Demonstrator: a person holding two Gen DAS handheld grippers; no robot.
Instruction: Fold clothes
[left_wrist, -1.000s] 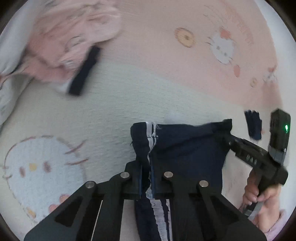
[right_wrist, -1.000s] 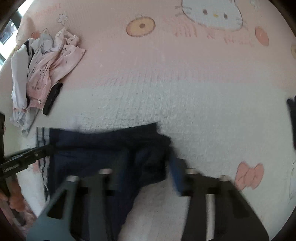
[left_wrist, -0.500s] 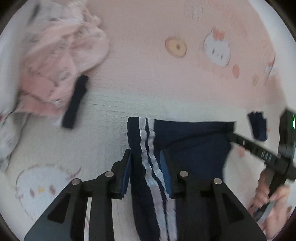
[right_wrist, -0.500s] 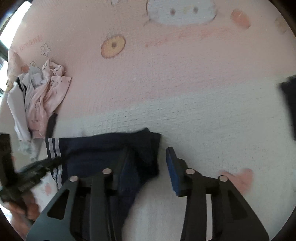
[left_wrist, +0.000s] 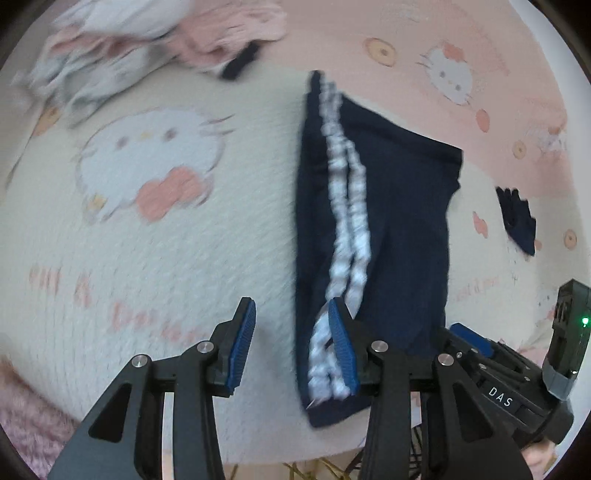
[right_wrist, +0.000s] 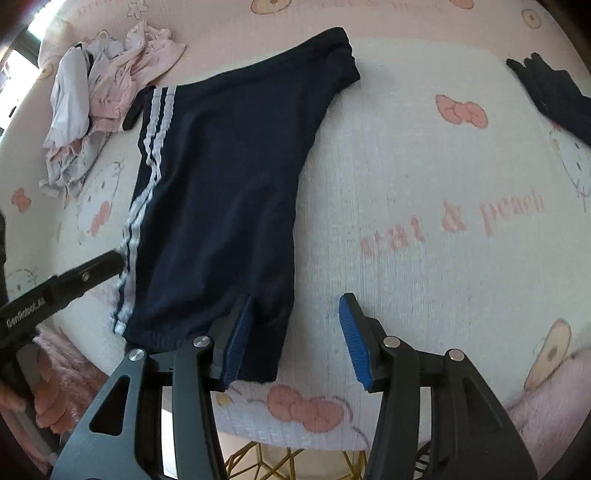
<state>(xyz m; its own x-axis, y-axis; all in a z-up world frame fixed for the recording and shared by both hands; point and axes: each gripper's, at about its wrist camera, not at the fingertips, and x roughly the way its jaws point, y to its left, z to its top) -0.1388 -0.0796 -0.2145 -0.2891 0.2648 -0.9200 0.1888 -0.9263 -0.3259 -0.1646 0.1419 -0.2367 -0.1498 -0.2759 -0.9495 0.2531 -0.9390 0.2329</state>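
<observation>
Navy shorts (left_wrist: 399, 221) with white side stripes lie spread flat on the cartoon-cat bedspread (left_wrist: 155, 266), hem towards me. My left gripper (left_wrist: 293, 347) hovers at the striped near corner. Its jaws are opening: the right pad (left_wrist: 343, 350) overlaps the stripes, the left one is over bare bedspread, and neither presses the cloth. In the right wrist view the shorts (right_wrist: 221, 184) reach my right gripper (right_wrist: 295, 339), whose jaws are also opening. The plain near corner lies loose beside its left pad (right_wrist: 236, 339). The left gripper (right_wrist: 74, 280) shows at the left edge, with a hand (right_wrist: 48, 406) below.
A crumpled pile of pink and white clothes (right_wrist: 103, 92) lies at the far left with a small black piece (right_wrist: 131, 114) beside it. Another dark garment (right_wrist: 554, 96) sits at the far right. The bedspread's near edge runs just under the grippers, with gold wire legs (right_wrist: 277, 461) below.
Both grippers were shut on the shorts' edge a second ago. They have let go, opened, and drawn back to the near hem. The shorts now lie stretched out flat.
</observation>
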